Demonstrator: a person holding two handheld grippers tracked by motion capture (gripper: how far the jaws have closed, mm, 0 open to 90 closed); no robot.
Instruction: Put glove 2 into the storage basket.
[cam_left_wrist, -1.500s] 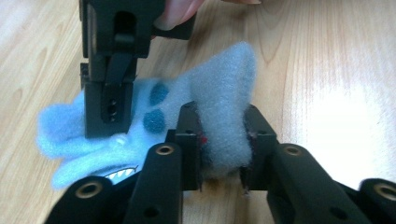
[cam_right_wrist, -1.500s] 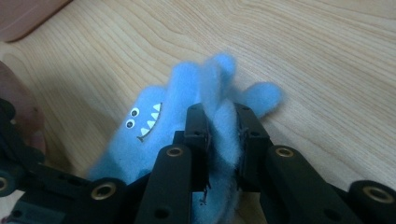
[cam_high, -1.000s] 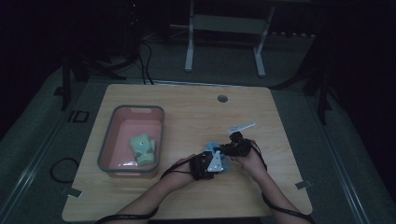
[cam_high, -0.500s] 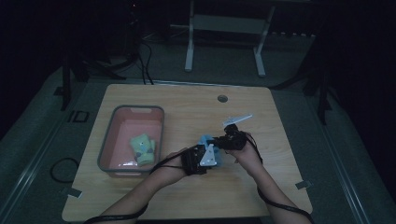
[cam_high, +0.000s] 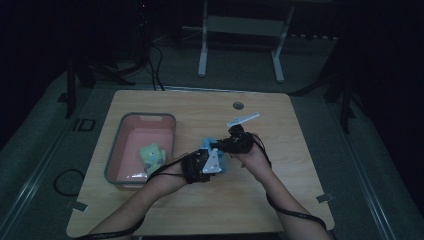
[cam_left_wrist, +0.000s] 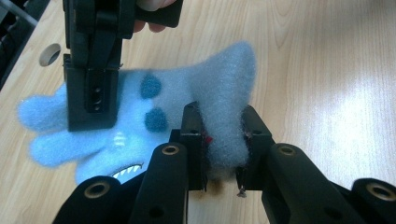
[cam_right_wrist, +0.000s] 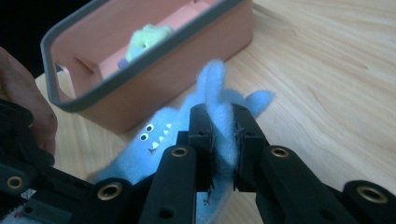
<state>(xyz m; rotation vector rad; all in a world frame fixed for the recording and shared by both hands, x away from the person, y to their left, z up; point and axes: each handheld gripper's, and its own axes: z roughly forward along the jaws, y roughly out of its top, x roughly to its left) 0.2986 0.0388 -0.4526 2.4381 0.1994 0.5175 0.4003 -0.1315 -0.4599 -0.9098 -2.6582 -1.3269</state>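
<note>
No lettering, label, brand, number or sign can be read in any view. On the floor left of the counter (cam_high: 280, 210), well apart from the tongs, a pale marking is seen that may be characters, but it cannot be made out in the dim light.

bin (cam_high: 124, 131) left-center of the high view, sitting on the table (cam_high: 280, 200) | small toy (cam_high: 151, 154) inside it, lower right part | shark (cam_high: 208, 145) just right of the bin, mid-frame | left gripper (cam_high: 206, 159) below-left of shark, right gripper (cam_high: 231, 144) right next to it | hole (cam_high: 238, 105) up top near the far edge
</note>
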